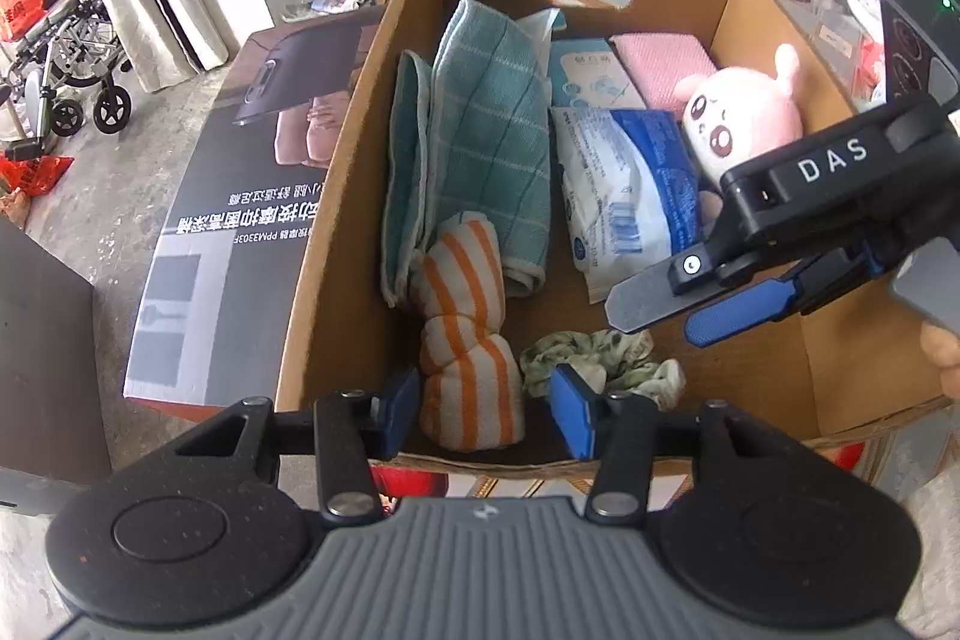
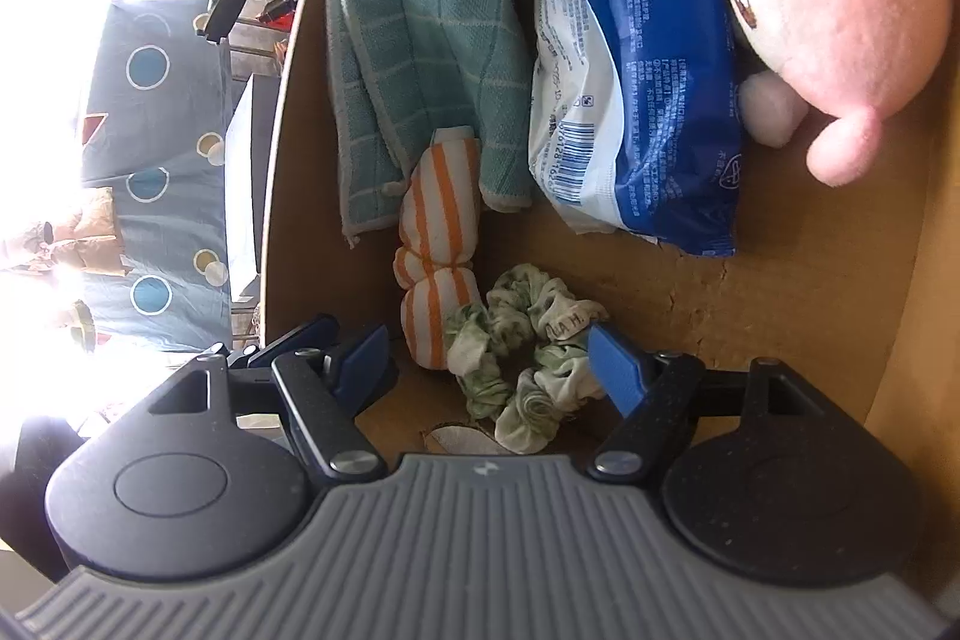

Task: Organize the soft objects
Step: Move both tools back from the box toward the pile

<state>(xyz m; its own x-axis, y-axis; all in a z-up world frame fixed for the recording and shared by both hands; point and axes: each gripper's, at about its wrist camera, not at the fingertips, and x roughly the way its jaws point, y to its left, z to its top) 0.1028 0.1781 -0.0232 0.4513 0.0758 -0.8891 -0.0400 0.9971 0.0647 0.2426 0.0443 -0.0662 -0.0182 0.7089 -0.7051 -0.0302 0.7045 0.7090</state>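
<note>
in the left wrist view, the cardboard box fills the centre. at its left lie folded teal checked cloths; below them a knotted orange-striped cloth sits between the left gripper's parted jaws, contact unclear. lower centre lies a crumpled green-white scrunchie, between the right gripper's wide jaws, unpressed.

Inside the cardboard box, the right tool stands open around a green scrunchie, beside the orange-striped rolled cloth.
</note>
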